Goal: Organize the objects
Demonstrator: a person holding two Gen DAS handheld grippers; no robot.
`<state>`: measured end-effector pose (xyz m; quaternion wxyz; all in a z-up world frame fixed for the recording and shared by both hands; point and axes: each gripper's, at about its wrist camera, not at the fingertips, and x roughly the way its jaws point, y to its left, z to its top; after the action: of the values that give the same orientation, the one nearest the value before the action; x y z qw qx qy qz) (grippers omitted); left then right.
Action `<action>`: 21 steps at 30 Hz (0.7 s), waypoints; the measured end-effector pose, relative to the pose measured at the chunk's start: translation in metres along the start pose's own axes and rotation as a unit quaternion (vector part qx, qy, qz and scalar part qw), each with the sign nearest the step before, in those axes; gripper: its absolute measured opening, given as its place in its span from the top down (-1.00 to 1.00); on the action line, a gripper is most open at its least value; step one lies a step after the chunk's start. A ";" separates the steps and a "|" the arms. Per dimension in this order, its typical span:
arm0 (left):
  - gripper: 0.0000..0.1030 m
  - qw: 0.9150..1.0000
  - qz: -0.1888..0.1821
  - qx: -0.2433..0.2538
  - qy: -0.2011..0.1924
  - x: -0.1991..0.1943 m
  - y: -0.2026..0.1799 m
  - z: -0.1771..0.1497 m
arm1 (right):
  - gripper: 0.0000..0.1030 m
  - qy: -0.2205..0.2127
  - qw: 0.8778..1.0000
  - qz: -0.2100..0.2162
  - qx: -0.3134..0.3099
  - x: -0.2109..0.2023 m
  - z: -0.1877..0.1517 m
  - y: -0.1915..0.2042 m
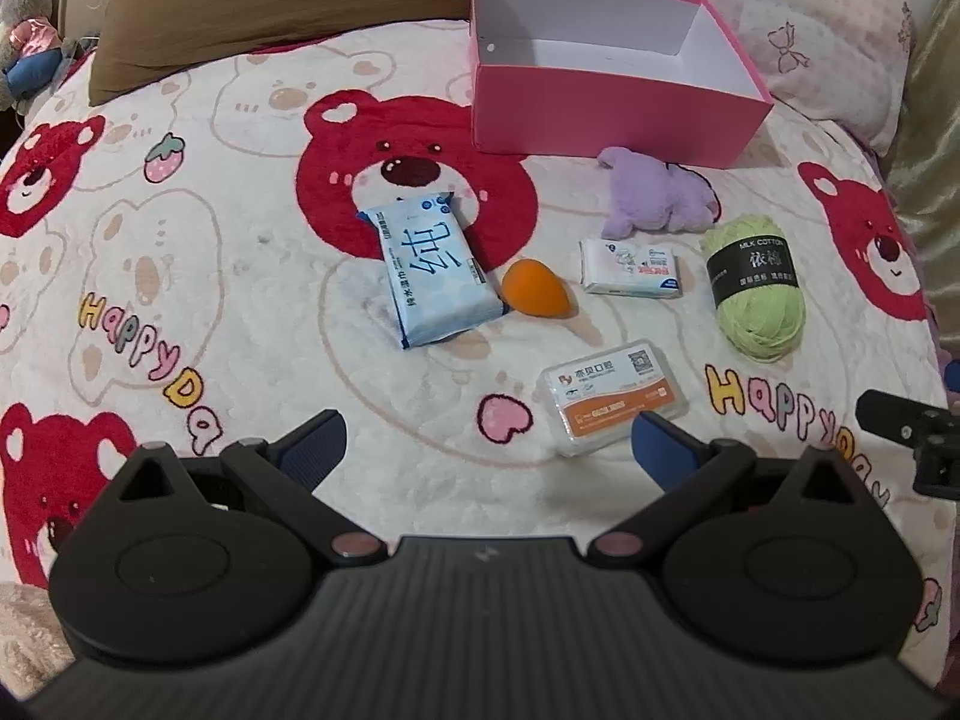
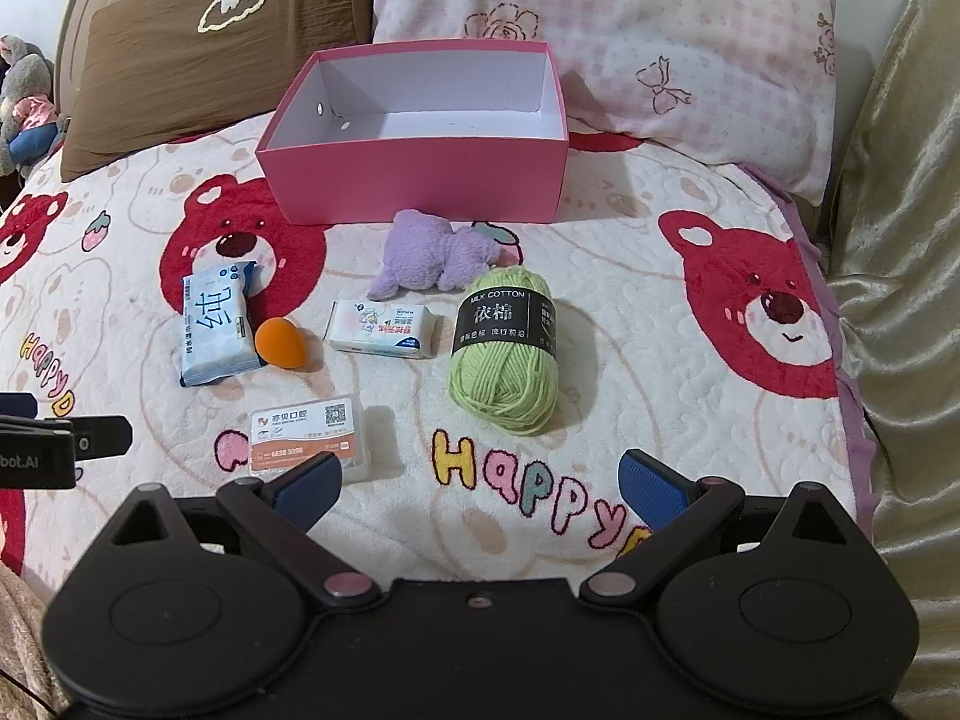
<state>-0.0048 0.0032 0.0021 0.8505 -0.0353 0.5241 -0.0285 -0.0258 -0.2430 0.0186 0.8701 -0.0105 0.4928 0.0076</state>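
Nearest my left gripper is the clear card case with the orange label, lying just ahead of its right pad. Both pads are spread wide and hold nothing. My right gripper is likewise spread and empty, hovering over the blanket.

Step in hand, as I judge it: the start of sorting. No item has been collected.

Items on the blanket, left to right:
- blue wet-wipe pack, lying flat;
- orange egg-shaped sponge, just beside the pack;
- small tissue packet;
- purple plush toy, just in front of the box;
- green yarn skein, well ahead of my right gripper.

Container: the pink box stands open at the far side, against the pillows. Its white interior shows nothing inside.

Next move, by my estimate: lower the left gripper over the card case, align the pads to its long edges, and close. The case is thin, so the pads must reach down to the blanket.
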 end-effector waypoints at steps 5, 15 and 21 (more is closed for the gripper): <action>-1.00 1.000 -0.008 -0.004 0.002 0.007 0.002 -0.001 | -0.95 -0.006 1.000 0.011 -0.010 0.003 0.001 -0.001; -1.00 0.999 -0.026 -0.014 -0.035 0.019 0.009 -0.007 | -0.94 -0.062 0.987 0.118 -0.092 0.019 -0.009 0.020; -1.00 0.999 -0.032 -0.013 -0.032 0.032 0.009 -0.009 | -0.94 -0.067 0.977 0.162 -0.123 0.039 -0.018 0.030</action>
<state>0.0015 0.0088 -0.0318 0.8649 -0.0640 0.4956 -0.0475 -0.0218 -0.2132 -0.0251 0.8802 -0.0372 0.4238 0.2102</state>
